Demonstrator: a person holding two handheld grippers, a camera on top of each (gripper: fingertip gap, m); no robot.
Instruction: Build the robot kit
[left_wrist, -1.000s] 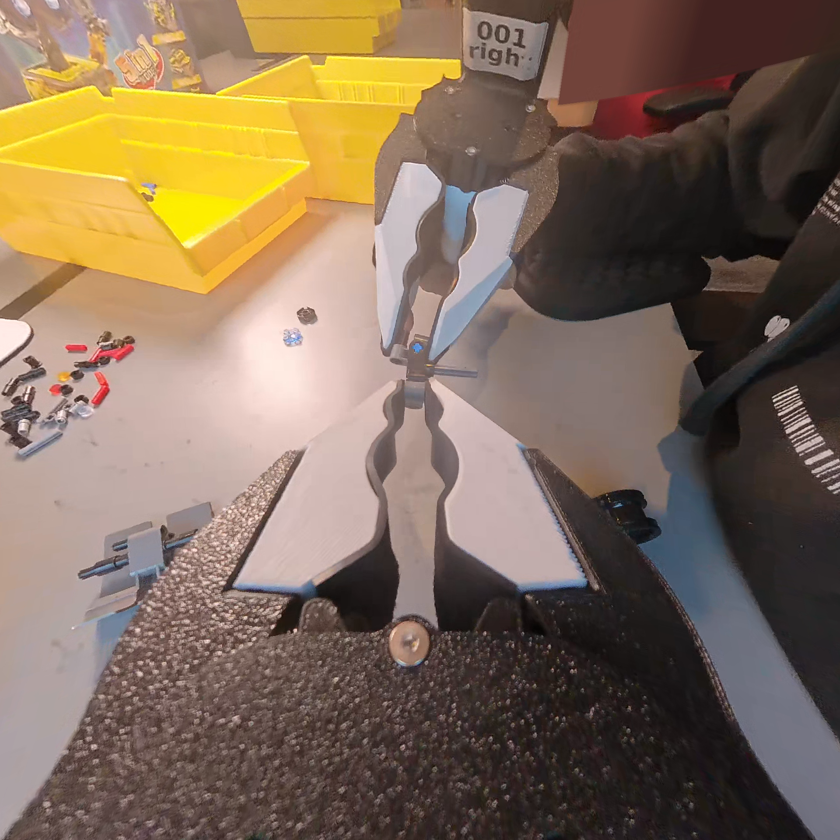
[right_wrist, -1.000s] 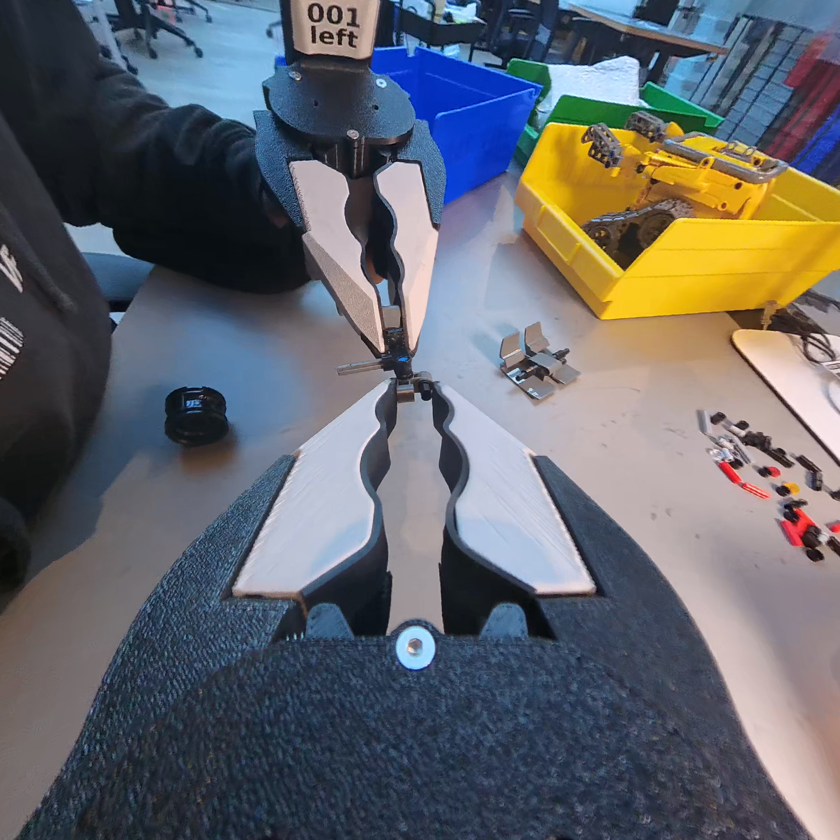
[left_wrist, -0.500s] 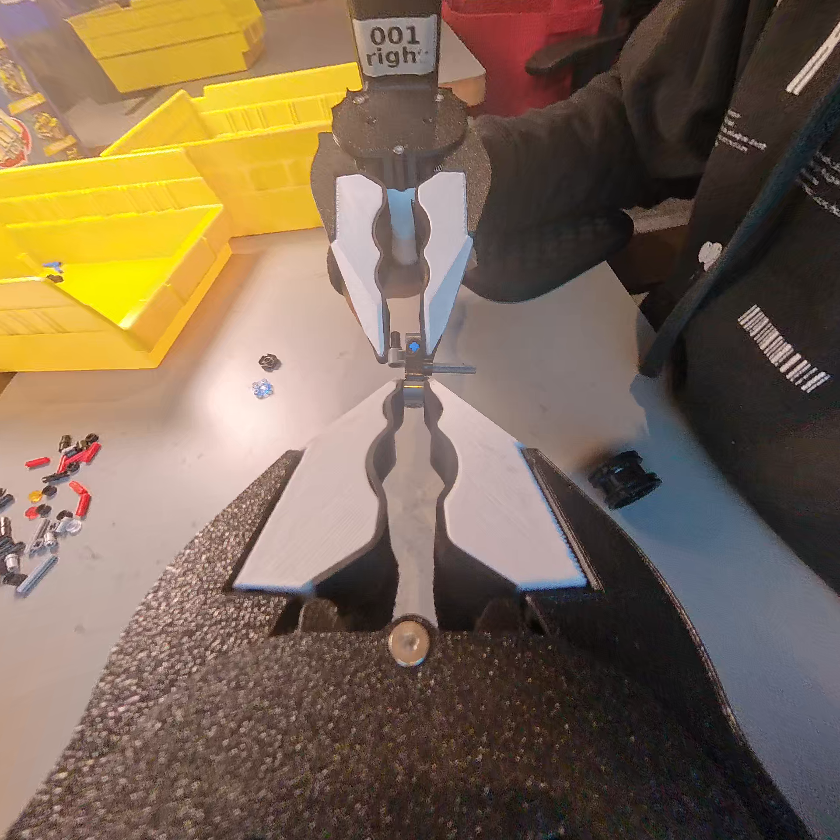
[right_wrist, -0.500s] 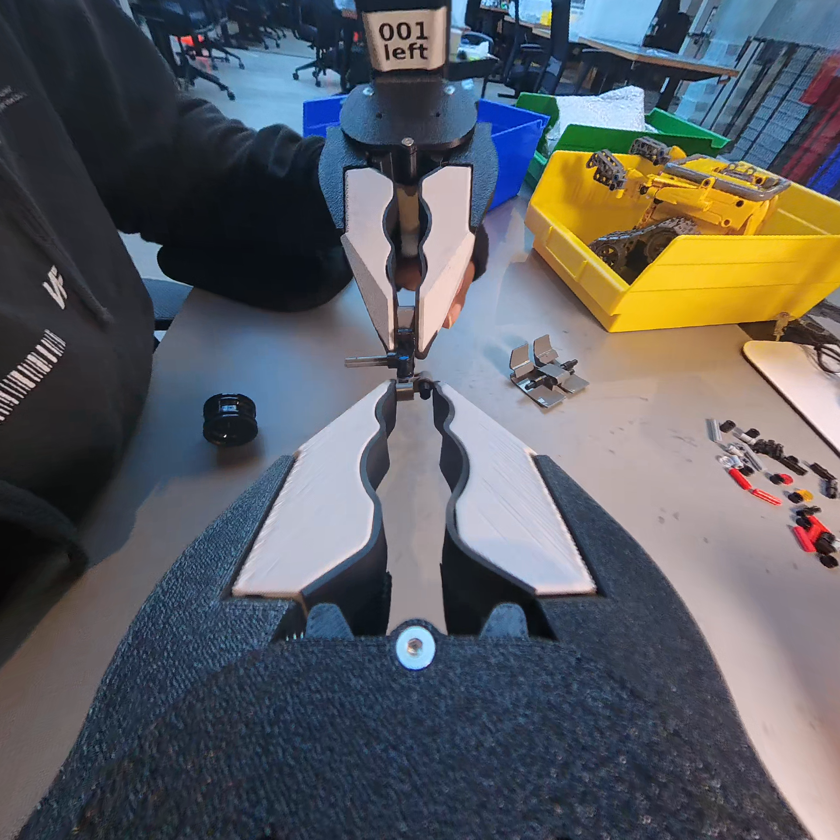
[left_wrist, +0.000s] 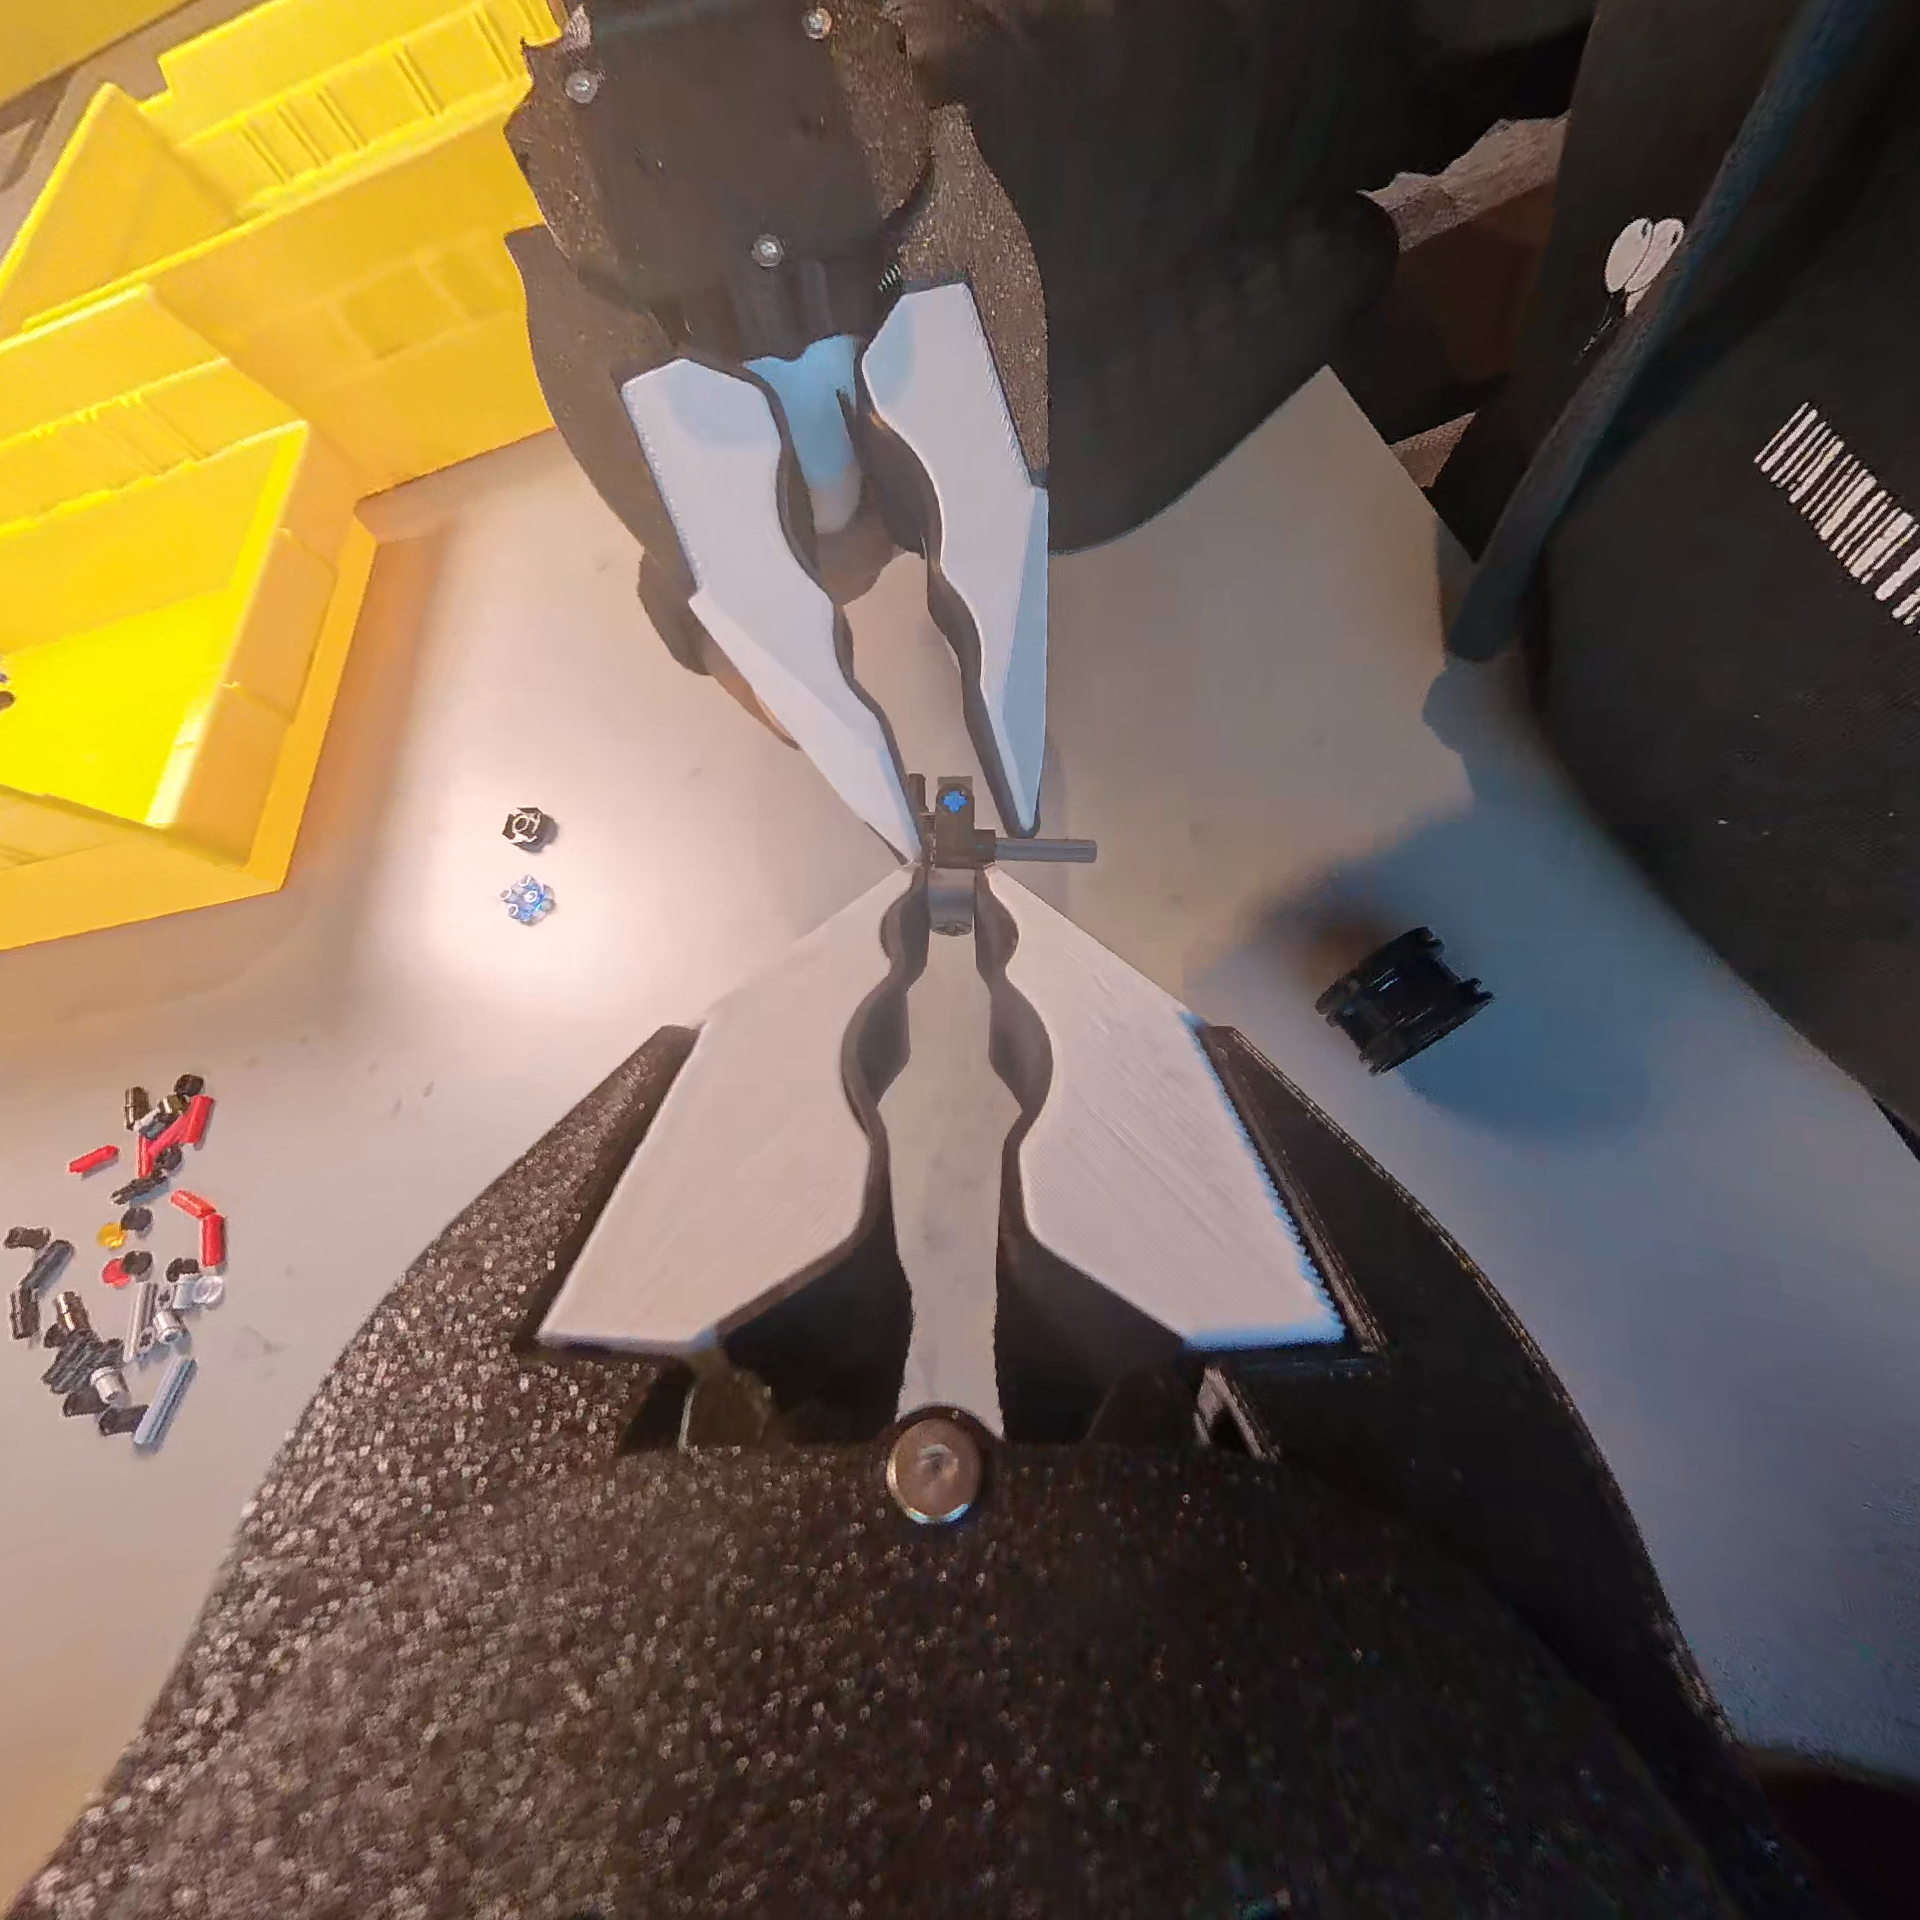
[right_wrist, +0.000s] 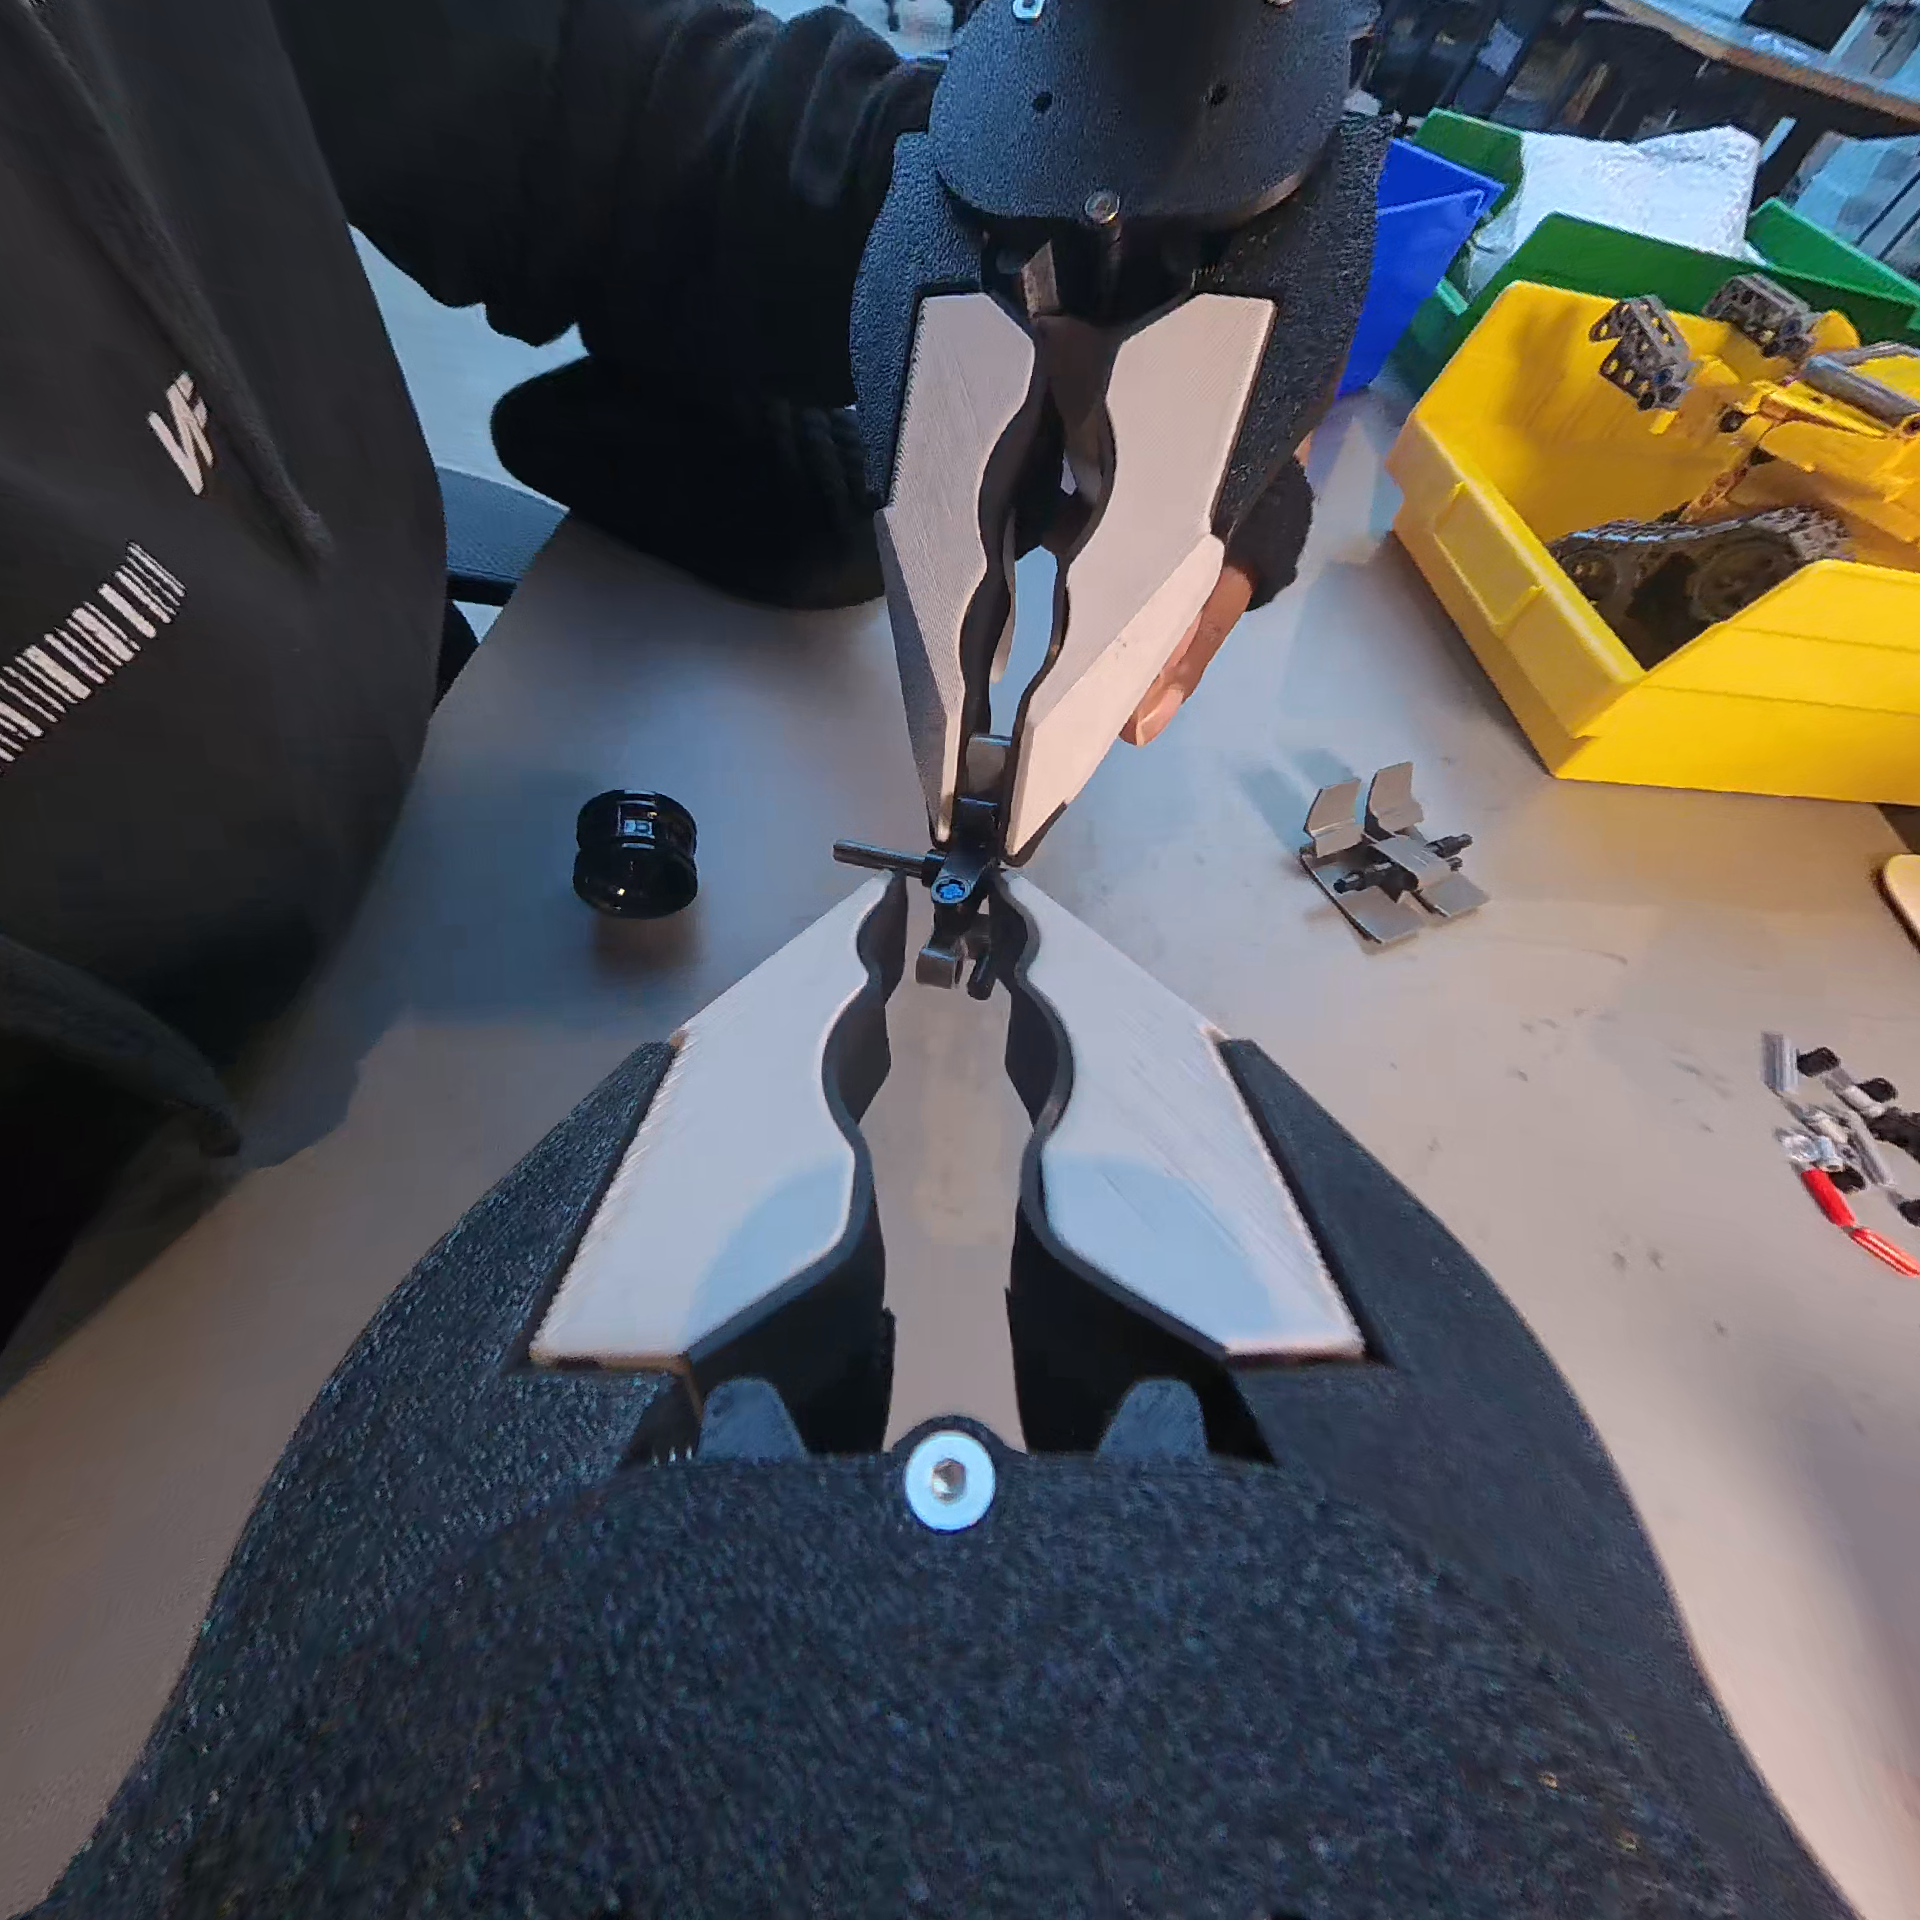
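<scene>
A small assembly of black and grey connector pieces with a blue pin (left_wrist: 954, 802) and a black axle sticking out sideways (left_wrist: 1049, 849) hangs above the grey table between both grippers. My left gripper (left_wrist: 951, 891) is shut on its grey end. It shows in the right wrist view (right_wrist: 977, 836) coming down from above. My right gripper (right_wrist: 948, 894) is shut on the other end, where the blue pin (right_wrist: 948, 890) and a grey connector (right_wrist: 938, 966) sit between its fingers. The right gripper also shows in the left wrist view (left_wrist: 961, 836). The two sets of fingertips almost meet.
A black wheel rim (left_wrist: 1403, 997) (right_wrist: 636, 854) lies near the person in the black hoodie. A grey panel sub-assembly (right_wrist: 1387, 868), a pile of small parts (left_wrist: 135, 1247) (right_wrist: 1849, 1143), two loose pieces (left_wrist: 530, 828) (left_wrist: 527, 899) and yellow bins (left_wrist: 156, 623) (right_wrist: 1714, 727) surround the grippers. My two grippers' fingertips are within a few centimetres of each other.
Both grippers have tilted and come closer, so each fills more of the other's view and its label is out of frame. The assembly stays gripped and sits deeper between my right fingers.
</scene>
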